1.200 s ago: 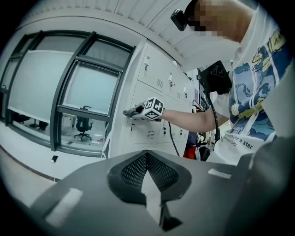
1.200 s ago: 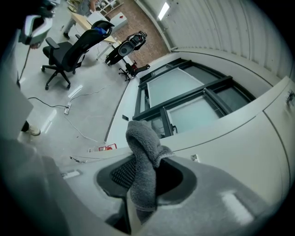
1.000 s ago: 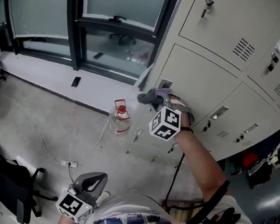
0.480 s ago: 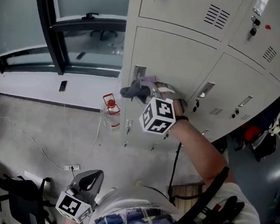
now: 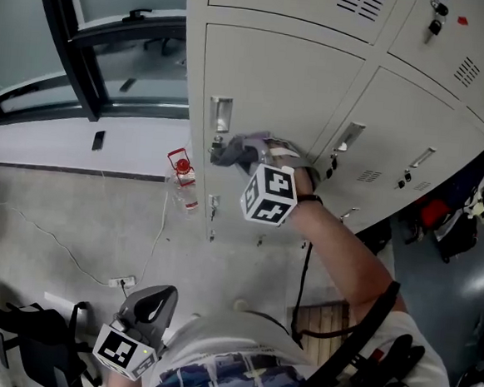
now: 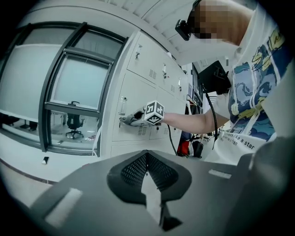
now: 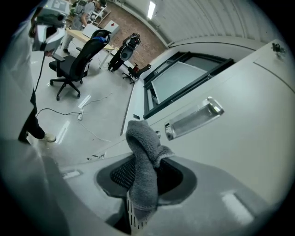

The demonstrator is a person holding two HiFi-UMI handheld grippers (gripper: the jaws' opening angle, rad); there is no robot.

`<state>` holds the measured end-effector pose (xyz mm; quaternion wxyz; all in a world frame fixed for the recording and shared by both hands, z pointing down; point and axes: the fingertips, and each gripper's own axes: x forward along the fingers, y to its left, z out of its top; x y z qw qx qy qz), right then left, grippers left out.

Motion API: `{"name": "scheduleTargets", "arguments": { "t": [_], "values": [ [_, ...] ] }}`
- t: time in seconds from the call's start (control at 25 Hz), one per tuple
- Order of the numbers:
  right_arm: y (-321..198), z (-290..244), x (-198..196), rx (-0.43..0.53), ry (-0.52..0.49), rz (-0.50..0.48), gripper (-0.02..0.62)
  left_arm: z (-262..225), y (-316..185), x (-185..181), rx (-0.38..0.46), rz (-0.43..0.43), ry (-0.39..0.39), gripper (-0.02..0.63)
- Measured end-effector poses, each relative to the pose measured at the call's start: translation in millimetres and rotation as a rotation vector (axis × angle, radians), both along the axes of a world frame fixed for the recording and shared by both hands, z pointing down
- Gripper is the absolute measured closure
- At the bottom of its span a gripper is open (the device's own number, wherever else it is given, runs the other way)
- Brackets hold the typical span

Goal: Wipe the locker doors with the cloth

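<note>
Right gripper (image 5: 247,154) has its fingers clamped on the gray cloth (image 5: 231,151), held up vs the locker door (image 5: 276,74), just below-right of the handle (image 5: 220,113). Left gripper (image 5: 156,305) hangs low by the person's torso, fingers closed w/ nothing btwn them, well apart from the lockers.
</note>
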<state>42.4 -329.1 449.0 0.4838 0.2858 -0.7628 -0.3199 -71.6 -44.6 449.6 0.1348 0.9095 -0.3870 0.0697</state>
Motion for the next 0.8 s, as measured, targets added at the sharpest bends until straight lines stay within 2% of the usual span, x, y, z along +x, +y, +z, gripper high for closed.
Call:
{"name": "scheduleTargets", "arguments": {
  "t": [0.36,0.8],
  "values": [
    [-2.2,36.6,-35.4,-0.039,0.036,-0.084,0.479,1.7,-5.7,-1.0,-0.017,-0.044,0.000,0.604],
    [-5.4,82.1,-60.5,-0.062,0.045,-0.114,0.479,3.6,-10.5,-9.5,-0.038,-0.102,-0.013,0.604]
  ]
}}
